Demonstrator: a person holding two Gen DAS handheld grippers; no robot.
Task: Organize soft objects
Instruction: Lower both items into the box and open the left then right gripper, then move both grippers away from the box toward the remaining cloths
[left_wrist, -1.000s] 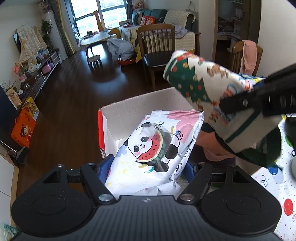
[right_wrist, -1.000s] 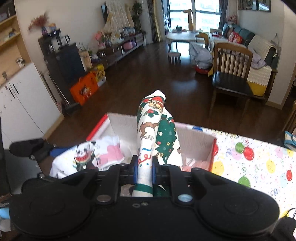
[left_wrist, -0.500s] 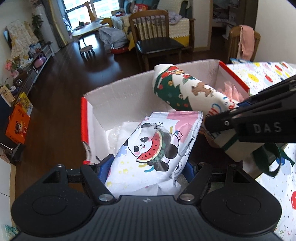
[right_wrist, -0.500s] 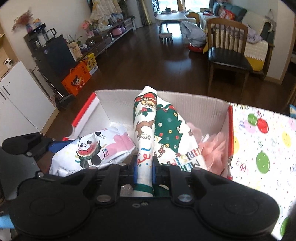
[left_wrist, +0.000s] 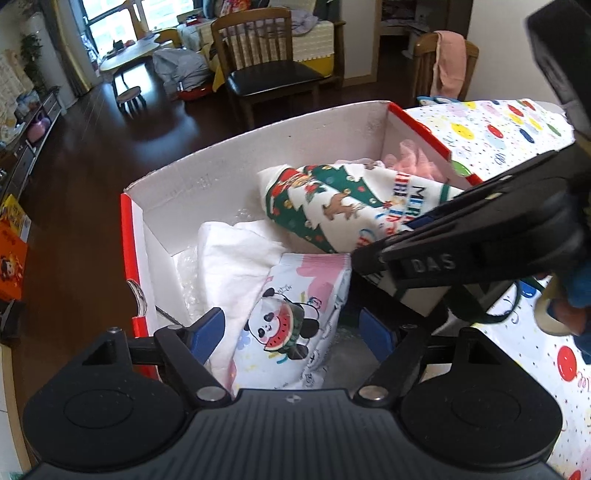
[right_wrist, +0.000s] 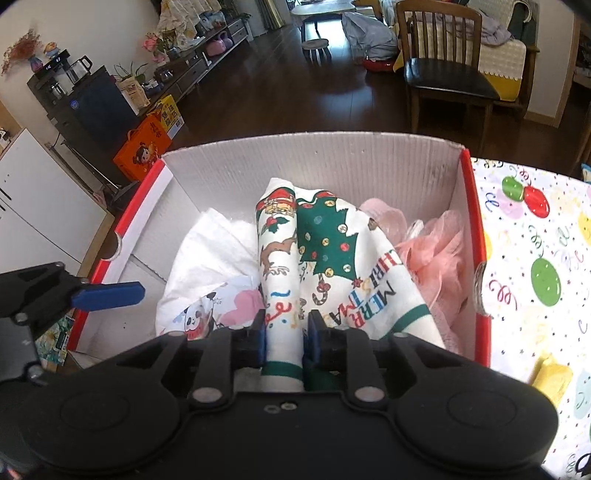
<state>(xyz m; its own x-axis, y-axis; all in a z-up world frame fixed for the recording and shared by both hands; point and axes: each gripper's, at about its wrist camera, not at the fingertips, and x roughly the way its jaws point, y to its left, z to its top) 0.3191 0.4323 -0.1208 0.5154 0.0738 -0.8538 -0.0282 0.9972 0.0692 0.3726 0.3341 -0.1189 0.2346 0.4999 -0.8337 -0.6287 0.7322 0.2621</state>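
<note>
A red-edged cardboard box (left_wrist: 221, 166) (right_wrist: 332, 166) holds the soft things. The panda-print wipes pack (left_wrist: 291, 325) lies in it on a white cloth (left_wrist: 229, 258). My left gripper (left_wrist: 290, 328) straddles the pack; its jaws are opening and the blue pads stand clear of it. A Christmas-print towel (right_wrist: 325, 251) (left_wrist: 332, 206) rests in the box beside a pink mesh puff (right_wrist: 436, 251). My right gripper (right_wrist: 286, 339) has the towel's folded edge between its jaws, which are opening, with a slim gap at the right pad.
The box stands at the edge of a table covered by a balloon-print cloth (right_wrist: 535, 258). A yellow object (right_wrist: 554, 373) lies on that cloth at the right. Beyond the box are dark wooden floor and a wooden chair (left_wrist: 273, 66).
Both grippers came down into the box. The towel went from hanging above the box to lying inside it. The panda pack sank lower, and both pairs of jaws widened.
</note>
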